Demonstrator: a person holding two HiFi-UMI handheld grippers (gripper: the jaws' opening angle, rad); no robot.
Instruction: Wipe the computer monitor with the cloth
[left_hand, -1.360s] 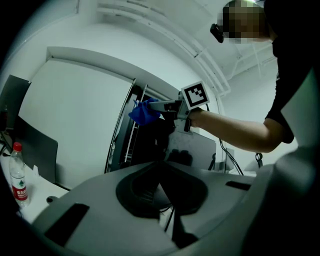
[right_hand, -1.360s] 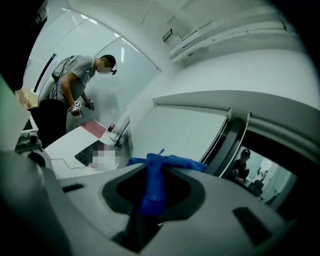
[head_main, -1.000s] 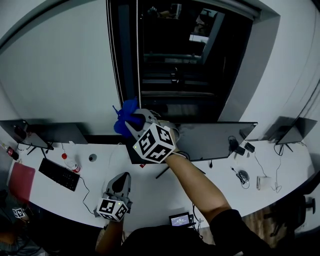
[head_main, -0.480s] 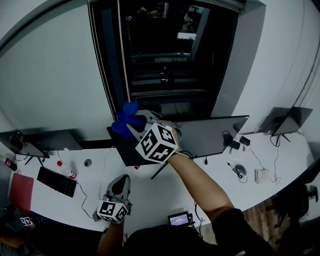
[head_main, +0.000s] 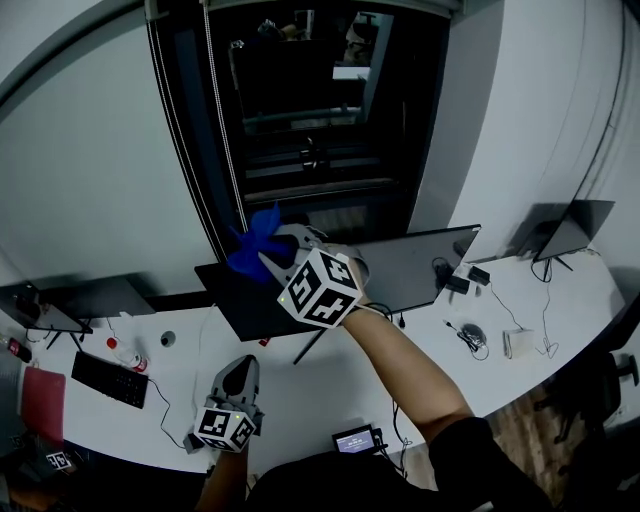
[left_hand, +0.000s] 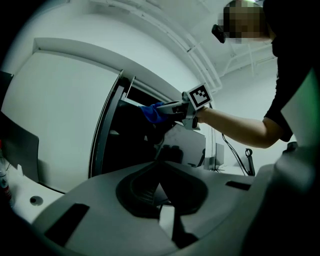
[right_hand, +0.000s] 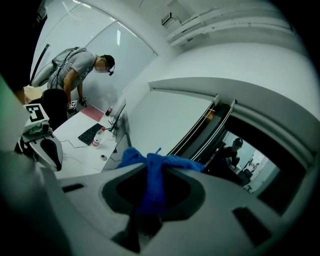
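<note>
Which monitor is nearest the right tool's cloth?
The middle black flat monitor: the right tool holds the blue cloth by its upper left edge; the left monitor and right monitor stand far off.

Monitor (head_main: 410, 270) right of keyboard (head_main: 110, 378) (both on desk (head_main: 300, 388)).

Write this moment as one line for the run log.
right gripper: shut on blue cloth, near monitor top edge, contact unclear | left gripper: shut, empty, low above desk

Three monitors (head_main: 420, 265) (head_main: 100, 296) (head_main: 570, 226); one cloth (head_main: 248, 240); one keyboard (head_main: 110, 378); one bottle (head_main: 132, 358); two grippers: left tongs (head_main: 245, 363), right tongs (head_main: 268, 254).
</note>
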